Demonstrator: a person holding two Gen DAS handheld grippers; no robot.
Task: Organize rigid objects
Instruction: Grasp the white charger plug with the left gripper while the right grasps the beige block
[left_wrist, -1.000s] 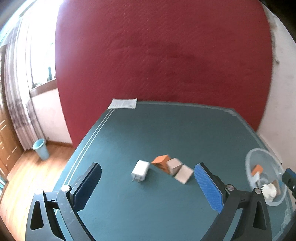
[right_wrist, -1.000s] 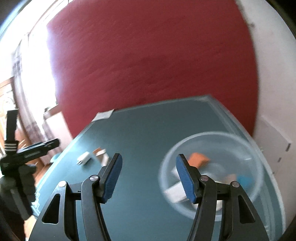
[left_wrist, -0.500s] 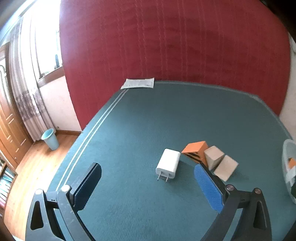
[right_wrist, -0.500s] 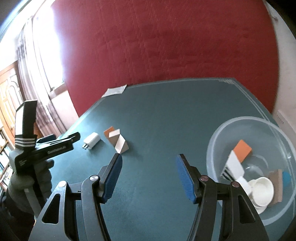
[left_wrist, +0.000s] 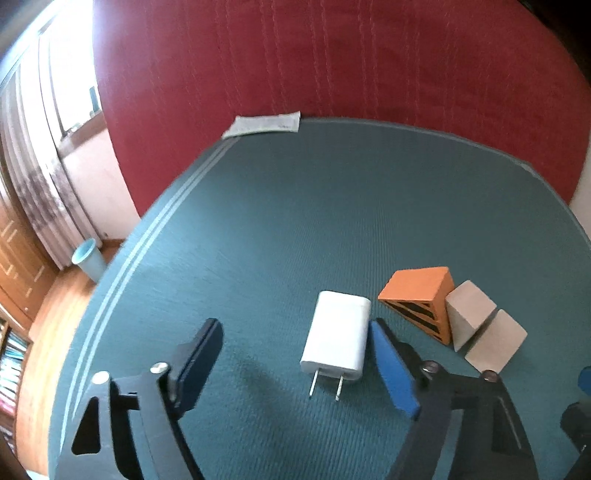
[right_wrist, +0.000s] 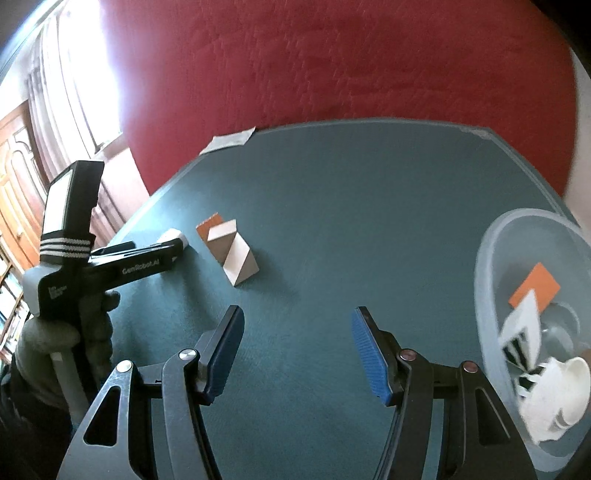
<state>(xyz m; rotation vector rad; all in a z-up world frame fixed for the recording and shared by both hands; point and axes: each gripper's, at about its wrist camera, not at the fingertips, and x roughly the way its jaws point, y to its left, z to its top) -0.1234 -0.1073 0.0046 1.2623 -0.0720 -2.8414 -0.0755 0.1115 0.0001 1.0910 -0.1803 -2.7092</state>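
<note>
Left wrist view
Left gripper (left_wrist: 295, 362): its jaws are closing around the white charger (left_wrist: 338, 338), which is lying flat between them with its prongs pointing toward the camera; the blue right pad is sitting just beside the charger's edge, the dark left pad is still well apart from it, so nothing is being gripped.
Orange block (left_wrist: 421, 297): resting just right of the charger, striped face showing.
Two beige blocks (left_wrist: 480, 325): leaning against each other, touching the orange block's right side.
Green table mat (left_wrist: 295, 206): everything is lying on it; a white paper sheet (left_wrist: 264, 124) is sitting at its far edge against the red backdrop (left_wrist: 332, 55).

Right wrist view
Right gripper (right_wrist: 295, 354): hanging over bare mat with its jaws standing about half apart, holding nothing.
Clear bowl (right_wrist: 491, 258): sitting at the right, holding an orange piece, striped pieces and a white cup.
Gloved hand (right_wrist: 59, 332): gripping the left gripper's handle at the far left, its fingers reaching down at the charger.
</note>
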